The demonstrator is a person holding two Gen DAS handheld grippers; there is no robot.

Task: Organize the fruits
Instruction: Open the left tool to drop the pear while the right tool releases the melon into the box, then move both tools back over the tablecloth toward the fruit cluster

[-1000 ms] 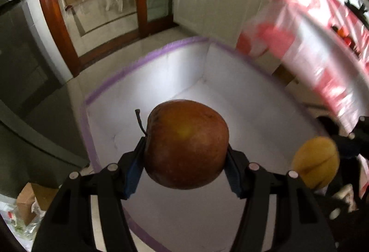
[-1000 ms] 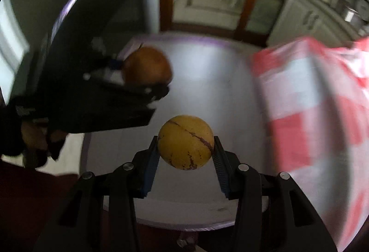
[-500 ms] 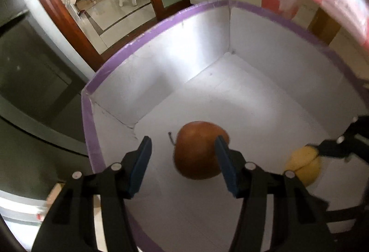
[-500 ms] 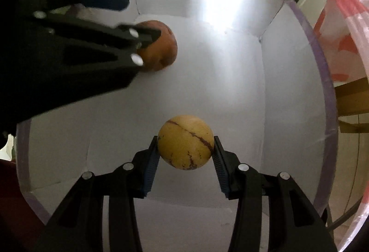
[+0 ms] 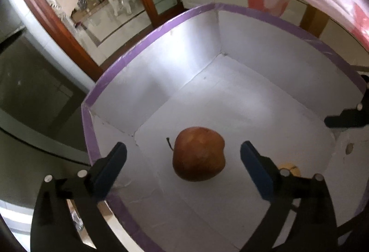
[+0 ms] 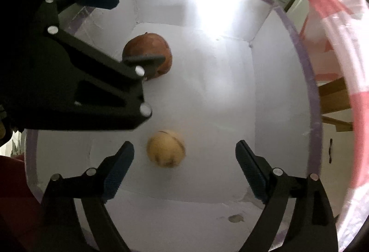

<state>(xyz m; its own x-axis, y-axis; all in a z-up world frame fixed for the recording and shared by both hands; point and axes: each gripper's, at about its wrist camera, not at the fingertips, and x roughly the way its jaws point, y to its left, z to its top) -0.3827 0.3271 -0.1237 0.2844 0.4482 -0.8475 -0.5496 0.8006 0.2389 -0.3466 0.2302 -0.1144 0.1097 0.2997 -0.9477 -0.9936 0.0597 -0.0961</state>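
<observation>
Left gripper point(image 5: 183, 159) jaws spread wide, just opened; red-brown apple point(image 5: 198, 154) lies between the pads, touching neither, on the floor of the white box point(image 5: 161, 81). Apple stem points to 10 o'clock. Right gripper point(image 6: 184, 157) also spread, just opened; yellow round fruit point(image 6: 166, 148) sits between its fingers, nearer the 9 o'clock pad, blurred, free of both. In the right wrist view the apple point(image 6: 159, 49) lies at 11 o'clock from the yellow fruit, apart, partly behind the left gripper's finger. Box rim taped purple. Beyond, at 2 o'clock, red-and-white plastic cloth point(image 6: 341, 67); wooden door frame point(image 5: 64, 28) at 10 o'clock.
</observation>
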